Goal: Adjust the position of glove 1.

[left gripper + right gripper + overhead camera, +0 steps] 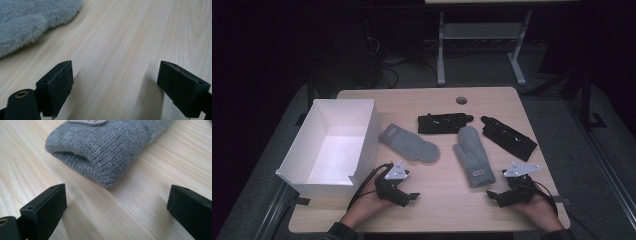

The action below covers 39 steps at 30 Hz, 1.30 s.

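Two grey mittens lie on the wooden table (442,200): one (408,143) left of centre, the other (472,156) right of centre with a small label near its cuff. Behind them lie two black gloves, one (444,122) flat in the middle and one (508,137) at the right. My left gripper (410,199) rests low near the front edge, open and empty, with the fuzzy mitten (30,22) off to its upper left. My right gripper (493,196) also stands open and empty, its jaws facing the knitted cuff (100,152) of the right mitten.
A white open box (332,145) stands at the table's left side, close to my left hand. A round cable hole (461,100) is near the far edge. Beyond the table are dark floor, cables and a white table frame (482,45).
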### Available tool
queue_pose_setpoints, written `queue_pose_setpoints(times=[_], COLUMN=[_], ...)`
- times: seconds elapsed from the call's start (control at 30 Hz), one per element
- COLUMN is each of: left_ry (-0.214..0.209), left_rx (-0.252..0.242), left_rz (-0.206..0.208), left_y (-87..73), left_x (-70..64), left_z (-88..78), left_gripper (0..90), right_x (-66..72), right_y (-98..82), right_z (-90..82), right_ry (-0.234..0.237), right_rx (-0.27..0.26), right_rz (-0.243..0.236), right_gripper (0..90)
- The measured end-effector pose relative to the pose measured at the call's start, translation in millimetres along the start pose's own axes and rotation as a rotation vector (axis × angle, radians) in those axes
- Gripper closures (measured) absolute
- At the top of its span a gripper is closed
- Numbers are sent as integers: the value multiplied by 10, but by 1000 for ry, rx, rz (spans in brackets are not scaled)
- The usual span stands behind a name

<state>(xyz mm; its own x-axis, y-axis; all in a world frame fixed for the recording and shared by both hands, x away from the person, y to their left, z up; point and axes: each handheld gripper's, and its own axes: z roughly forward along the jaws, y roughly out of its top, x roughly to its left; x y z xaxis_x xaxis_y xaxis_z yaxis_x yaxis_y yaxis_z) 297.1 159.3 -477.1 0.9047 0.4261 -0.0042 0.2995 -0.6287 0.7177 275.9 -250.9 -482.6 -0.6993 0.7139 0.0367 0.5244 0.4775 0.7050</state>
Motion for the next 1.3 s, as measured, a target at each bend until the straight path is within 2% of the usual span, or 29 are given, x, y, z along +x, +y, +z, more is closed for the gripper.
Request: queue_pose_setpoints(times=[0.17, 0.2, 0.23, 0.27, 0.37, 0.43, 0.57, 0.6, 0.67, 0.7, 0.83, 0.9, 0.93, 0.97, 1.0, 1.13, 1.3], left_ry=[0, 1, 1, 1, 2, 2, 4, 4, 5, 6, 3, 3, 5, 5, 6, 5, 5], left_rx=[-1, -1, -1, 0, 0, 0, 1, -1, -7, -5, -4, -4, -5, -5, -5, -6, -3], left_rz=[0, 0, 0, -1, 0, 0, 6, 5, -4, -2, -6, -3, -2, -2, -2, -2, -1], left_y=[0, 0, 0, 0, 0, 0, 1, 1, 0, 0, 0, 1, 1, 1, 0, 2, 3], left_x=[1, 0, 0, -2, -1, -1, 3, 2, -5, -3, -3, -2, -2, -2, -2, -2, 0], left_z=[0, 0, 0, 0, -1, -1, -2, -1, 2, 1, 2, 2, 2, 2, 2, 3, 1], left_gripper=[127, 127, 127, 127, 127, 127, 127, 127, 127, 126, 126, 126, 127, 126, 127, 126, 126], right_x=[2, 4, 4, 4, 5, -2, -50, -59, -71, -97, -147, -193, -192, -192, -191, -229, -381], right_y=[-5, -2, -2, 6, 45, 99, 187, 204, 218, 248, 276, 292, 301, 301, 328, 370, 507], right_z=[-6, -26, -26, -49, -112, -167, -194, -195, -194, -195, -208, -291, -324, -324, -392, -391, -245], right_ry=[2, 8, 8, 17, 19, 3, 3, 5, 7, 16, 25, 46, 56, 56, 54, 56, 36], right_rx=[1, 3, 3, 5, -17, -33, -44, -41, -39, -39, -61, -107, -118, -118, -130, -134, -128], right_rz=[-1, -3, -3, -6, -10, -14, 1, -4, -10, -9, -10, 1, 12, 12, 19, 27, 36], right_gripper=[26, 89, 89, 152, 200, 290, 457, 524, 559, 668, 727, 814, 852, 852, 900, 900, 900])
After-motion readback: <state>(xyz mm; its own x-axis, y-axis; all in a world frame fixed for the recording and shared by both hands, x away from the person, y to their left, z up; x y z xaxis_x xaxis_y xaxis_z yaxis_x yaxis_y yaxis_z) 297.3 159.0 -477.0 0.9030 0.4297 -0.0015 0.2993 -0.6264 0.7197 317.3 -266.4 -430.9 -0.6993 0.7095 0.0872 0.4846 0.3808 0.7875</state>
